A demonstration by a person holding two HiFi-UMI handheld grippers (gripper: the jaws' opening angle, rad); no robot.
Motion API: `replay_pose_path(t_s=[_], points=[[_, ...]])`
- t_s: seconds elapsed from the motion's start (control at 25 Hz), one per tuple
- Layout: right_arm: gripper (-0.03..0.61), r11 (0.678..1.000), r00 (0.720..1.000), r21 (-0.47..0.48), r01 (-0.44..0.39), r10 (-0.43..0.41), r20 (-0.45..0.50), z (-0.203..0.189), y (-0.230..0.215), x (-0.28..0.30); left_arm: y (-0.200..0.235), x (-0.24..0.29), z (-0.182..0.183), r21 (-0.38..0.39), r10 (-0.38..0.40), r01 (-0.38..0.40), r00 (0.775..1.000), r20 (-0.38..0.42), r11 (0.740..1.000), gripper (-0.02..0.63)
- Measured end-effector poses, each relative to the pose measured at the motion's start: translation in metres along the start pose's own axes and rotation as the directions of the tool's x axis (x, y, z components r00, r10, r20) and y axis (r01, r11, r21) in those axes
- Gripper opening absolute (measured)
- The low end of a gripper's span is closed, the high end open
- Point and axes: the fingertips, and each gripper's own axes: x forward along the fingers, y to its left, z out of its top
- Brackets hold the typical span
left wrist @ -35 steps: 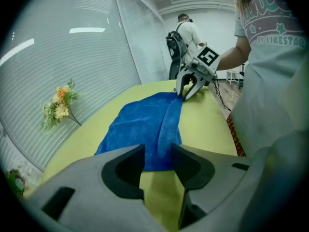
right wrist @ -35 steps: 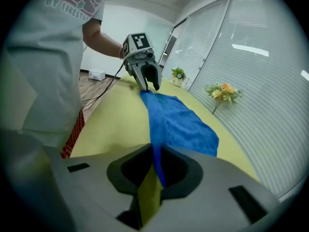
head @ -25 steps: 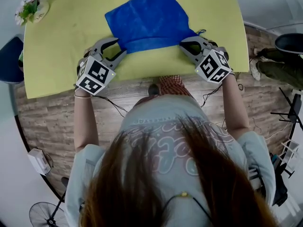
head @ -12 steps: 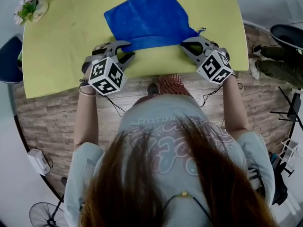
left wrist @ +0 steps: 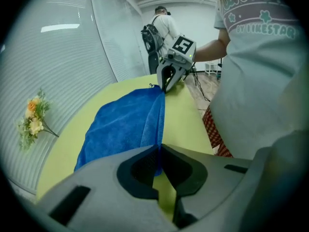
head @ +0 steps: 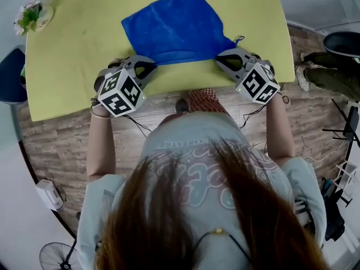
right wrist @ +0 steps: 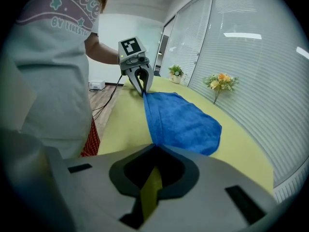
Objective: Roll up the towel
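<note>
Towel point(head: 174, 27): plain royal blue, no pattern.
Table point(head: 73, 55): flat yellow-green.
Left gripper point(head: 152, 66) and right gripper point(head: 220, 58): grey shells with black jaw linings. Black-and-white square markers are carried on each cube.
Floor point(head: 62, 145): grey-brown wood-grain planks.
Checked cloth point(head: 203, 99): red and white.
Shirt point(head: 191, 151): pale grey-white, printed with mauve lettering.
Hair point(head: 225, 224): reddish brown.
Flowers point(left wrist: 33, 120): cream, yellow and orange, with green leaves.
Chair point(head: 10, 75): dark navy.

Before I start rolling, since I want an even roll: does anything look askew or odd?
Nothing spilled or damaged. The blue terry towel on the yellow-green table isn't lying square: its far edge slants against the folded near edge, so a roll may skew.
</note>
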Motion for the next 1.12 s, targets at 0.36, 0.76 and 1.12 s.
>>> replay_pose_path(t_s=[0.36,0.76,1.12], points=[[0.015,0.967,0.997,0.251,-0.044,0.027,0.072,0.007,-0.021,-0.003,0.033,-0.001,0.003,-0.081,-0.012,0.012,1.0,0.009,0.997,0.021],[0.017,0.938,0.999,0.342,-0.053,0.047,0.026,-0.003,-0.035,0.01,0.056,0.017,-0.002,-0.098,-0.014,0.01,0.999,-0.04,0.995,0.021],[0.028,0.92,0.999,0.391,0.017,-0.035,0.038,-0.006,-0.047,0.014,0.08,0.018,-0.009,-0.079,0.114,-0.117,0.993,-0.037,0.99,0.089]])
